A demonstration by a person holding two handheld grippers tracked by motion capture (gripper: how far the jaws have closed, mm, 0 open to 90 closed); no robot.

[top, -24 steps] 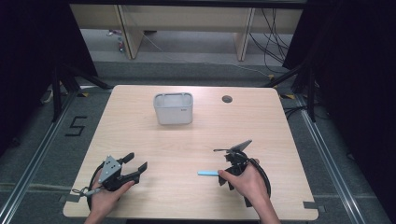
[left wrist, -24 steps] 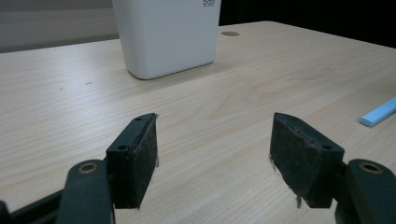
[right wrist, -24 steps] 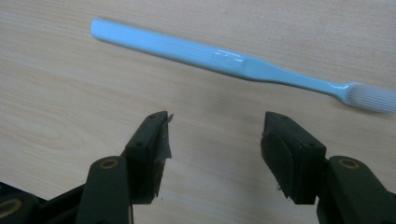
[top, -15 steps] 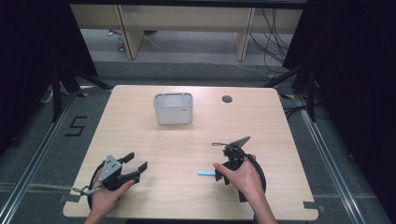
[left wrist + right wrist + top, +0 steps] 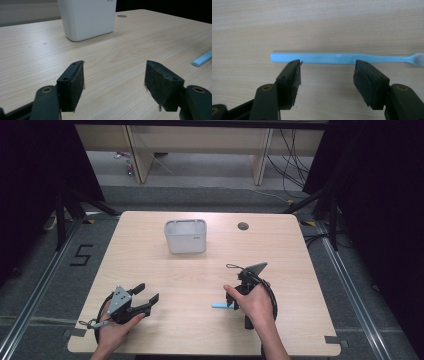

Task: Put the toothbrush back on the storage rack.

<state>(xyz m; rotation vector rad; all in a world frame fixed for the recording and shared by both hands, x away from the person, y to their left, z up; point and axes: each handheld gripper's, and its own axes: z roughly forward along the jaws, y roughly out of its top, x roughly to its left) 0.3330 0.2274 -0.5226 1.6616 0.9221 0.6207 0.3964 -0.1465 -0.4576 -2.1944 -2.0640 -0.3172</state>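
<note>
Lying flat on the light wood table [image 5: 150,245], a pale blue toothbrush [image 5: 337,58] sits in the near right part of the surface. In the right gripper view it runs crosswise, handle end at the left, white bristle head at the far right edge of the picture. In the high view only its handle end shows [image 5: 219,305], just left of the right hand [image 5: 255,305].

Right gripper [image 5: 325,75]: pointed down at the table, jaws spread wide. Toothbrush handle lies just beyond the two jaw tips; nothing sits between the jaws. Cannot tell whether the jaw tips touch the table. In the high view the gripper's black body and cable loop [image 5: 267,292] sit under and around the right hand, with the grey three-cornered plate [image 5: 255,268] on the far side.

Left gripper [image 5: 132,300]: held by the left hand [image 5: 112,332] at the near left of the table, well apart from the toothbrush. Jaws spread, nothing between them, and in its own view they sit low over the wood [image 5: 113,80]. That view also catches the toothbrush handle end at the right edge.

White rectangular container [image 5: 185,236]: upright at the far middle of the table, open top. A dark round hole [image 5: 243,226] in the tabletop lies to its right.
</note>
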